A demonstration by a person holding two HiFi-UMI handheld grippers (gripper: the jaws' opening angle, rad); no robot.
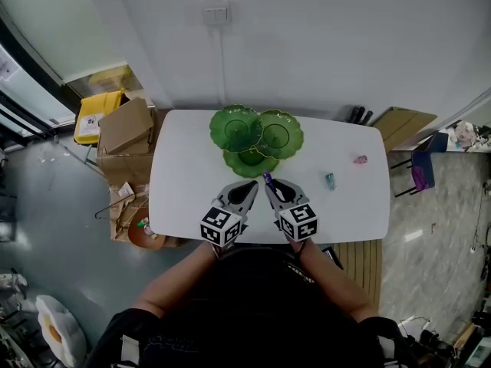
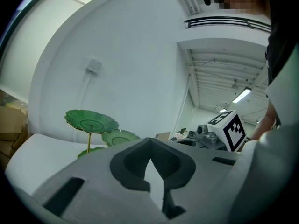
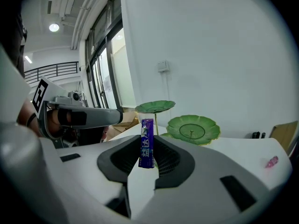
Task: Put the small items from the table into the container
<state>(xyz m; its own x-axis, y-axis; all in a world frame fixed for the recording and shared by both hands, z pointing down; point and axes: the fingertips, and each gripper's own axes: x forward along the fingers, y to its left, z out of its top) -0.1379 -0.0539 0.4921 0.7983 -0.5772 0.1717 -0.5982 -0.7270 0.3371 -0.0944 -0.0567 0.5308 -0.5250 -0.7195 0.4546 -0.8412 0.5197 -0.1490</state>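
Note:
A green three-tier leaf-shaped dish stand (image 1: 257, 138) stands at the back middle of the white table (image 1: 184, 190); its plates also show in the left gripper view (image 2: 91, 122) and the right gripper view (image 3: 193, 127). My right gripper (image 1: 270, 184) (image 3: 146, 139) is shut on a purple gum stick (image 3: 147, 143) (image 1: 268, 179), held upright just in front of the stand. Beside it on the left, my left gripper (image 1: 247, 187) (image 2: 149, 143) has its jaw tips together with nothing between them. A small teal item (image 1: 330, 180) and a pink item (image 1: 360, 159) (image 3: 272, 162) lie on the table to the right.
Cardboard boxes (image 1: 126, 129) and a yellow bin (image 1: 96, 117) crowd the floor left of the table. A chair (image 1: 420, 171) and a flat board (image 1: 403, 125) are at the right. The wall (image 1: 307, 44) rises right behind the stand.

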